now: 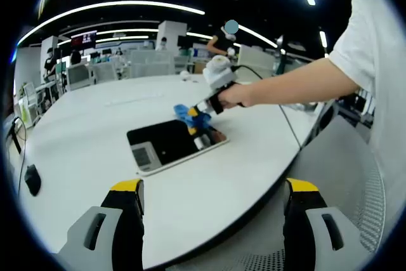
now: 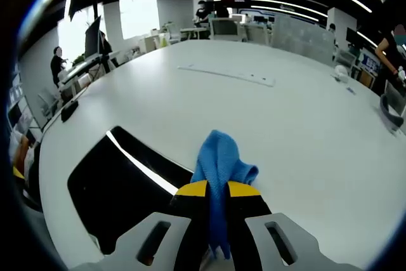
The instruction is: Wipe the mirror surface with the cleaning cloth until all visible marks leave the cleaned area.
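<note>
Flat rectangular white-framed mirror (image 1: 168,145) lying face-up on the white round table (image 1: 89,138), crumpled blue cleaning cloth (image 2: 220,163) bunched upright at the mirror's edge

The right claw (image 2: 217,190) is clamped on a cloth (image 2: 220,162); the left claw (image 1: 212,198) hangs with jaws wide apart, holding nothing.
</note>
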The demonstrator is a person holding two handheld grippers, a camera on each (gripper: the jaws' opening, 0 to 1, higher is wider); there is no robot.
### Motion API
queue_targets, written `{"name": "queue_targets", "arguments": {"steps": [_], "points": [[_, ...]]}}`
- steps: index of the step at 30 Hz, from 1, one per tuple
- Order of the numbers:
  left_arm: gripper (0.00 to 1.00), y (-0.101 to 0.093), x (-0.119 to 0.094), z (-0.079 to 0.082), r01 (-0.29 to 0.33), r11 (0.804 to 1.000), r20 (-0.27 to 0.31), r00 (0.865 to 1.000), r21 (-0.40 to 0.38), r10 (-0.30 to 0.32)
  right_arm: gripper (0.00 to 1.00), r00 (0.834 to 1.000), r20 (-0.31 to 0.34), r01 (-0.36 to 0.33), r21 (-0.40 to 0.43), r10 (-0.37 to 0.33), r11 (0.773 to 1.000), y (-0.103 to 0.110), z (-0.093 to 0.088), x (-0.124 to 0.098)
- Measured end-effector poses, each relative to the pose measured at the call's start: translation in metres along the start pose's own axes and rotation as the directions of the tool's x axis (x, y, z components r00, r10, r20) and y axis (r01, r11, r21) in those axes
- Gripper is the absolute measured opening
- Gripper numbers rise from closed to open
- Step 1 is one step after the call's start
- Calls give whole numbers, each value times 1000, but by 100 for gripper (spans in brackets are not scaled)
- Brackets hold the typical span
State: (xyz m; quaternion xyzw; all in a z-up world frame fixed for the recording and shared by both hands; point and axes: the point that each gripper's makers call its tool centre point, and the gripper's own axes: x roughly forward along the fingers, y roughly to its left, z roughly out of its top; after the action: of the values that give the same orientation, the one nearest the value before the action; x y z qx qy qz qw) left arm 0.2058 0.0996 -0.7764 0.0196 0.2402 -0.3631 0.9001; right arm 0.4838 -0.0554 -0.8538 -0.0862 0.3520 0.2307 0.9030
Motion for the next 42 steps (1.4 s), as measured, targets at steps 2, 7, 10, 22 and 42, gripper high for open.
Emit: {"name": "queue_targets", "arguments": {"steps": [2,7,10,22,42], "points": [[91,0,0,0,1,1000,-1,1000,1,-1,5,1000,1,1,5,-1,1000,3,0,-2],[91,0,0,0,0,1000,-1,1000,0,0,5,1000,2,2,8,-2,1000,-1,3,2],[91,0,0,0,-1,1000,0,1000,-2,1,5,1000,4,8,-3,-8,1000,-1,3,2],[91,0,0,0,2,1000,2,1000,-1,-2,4,1000,11,23,-11,-23,1000,-2,9,-12],[93,0,-1,1,2,1000,11,1000,-8,-2,4,997,63,43,15,-44,999,-8,24,-37]]}}
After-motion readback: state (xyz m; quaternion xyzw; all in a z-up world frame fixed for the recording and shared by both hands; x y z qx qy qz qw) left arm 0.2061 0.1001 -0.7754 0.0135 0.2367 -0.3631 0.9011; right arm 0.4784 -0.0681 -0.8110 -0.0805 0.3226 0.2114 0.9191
